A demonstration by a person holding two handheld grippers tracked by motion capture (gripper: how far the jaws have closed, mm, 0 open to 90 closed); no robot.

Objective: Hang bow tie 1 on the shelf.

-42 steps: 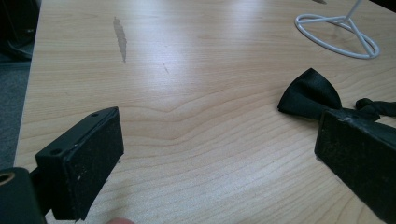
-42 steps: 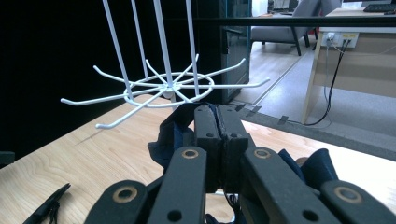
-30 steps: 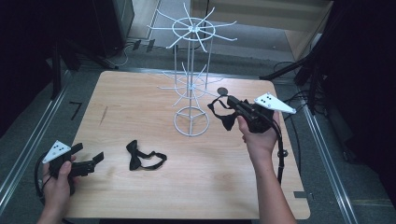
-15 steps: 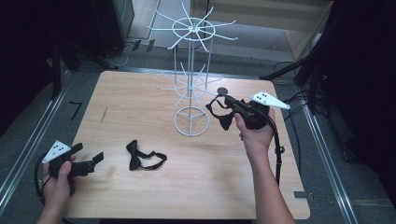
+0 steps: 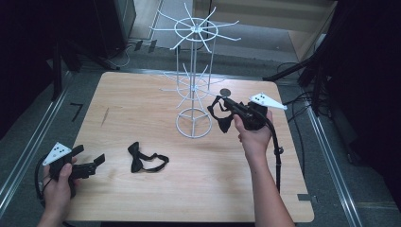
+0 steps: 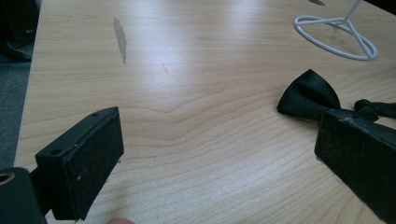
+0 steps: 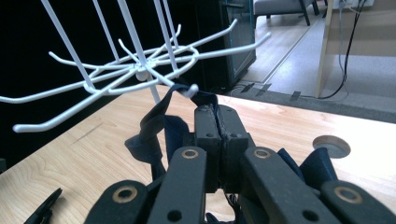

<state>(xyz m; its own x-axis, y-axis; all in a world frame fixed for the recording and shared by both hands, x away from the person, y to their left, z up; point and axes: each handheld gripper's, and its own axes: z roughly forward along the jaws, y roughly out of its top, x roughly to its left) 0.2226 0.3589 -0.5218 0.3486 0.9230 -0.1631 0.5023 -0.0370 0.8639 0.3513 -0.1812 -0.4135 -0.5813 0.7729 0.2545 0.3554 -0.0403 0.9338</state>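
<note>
Your right gripper (image 7: 215,122) fingers pinch the dark bow tie (image 5: 220,115) strap, apparently at a rack (image 5: 194,85) hook, 3 o'clock. Soft, limp: hold the band. Left gripper (image 6: 219,158) gapes empty.

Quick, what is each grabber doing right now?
Left gripper: open, holding nothing.
Right gripper: shut on a dark bow tie, its strap at a hook of the white rack.

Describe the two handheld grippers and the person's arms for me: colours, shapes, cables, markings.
Both are black pistol-style tools. The left gripper and the right gripper each carry a pale grey three-cornered plate dotted with small dark marks, and each trails a black cable. The jaws are blocky black pads on linkages with brass-coloured rivets. The forearms are bare, with no sleeves or gloves.
</note>
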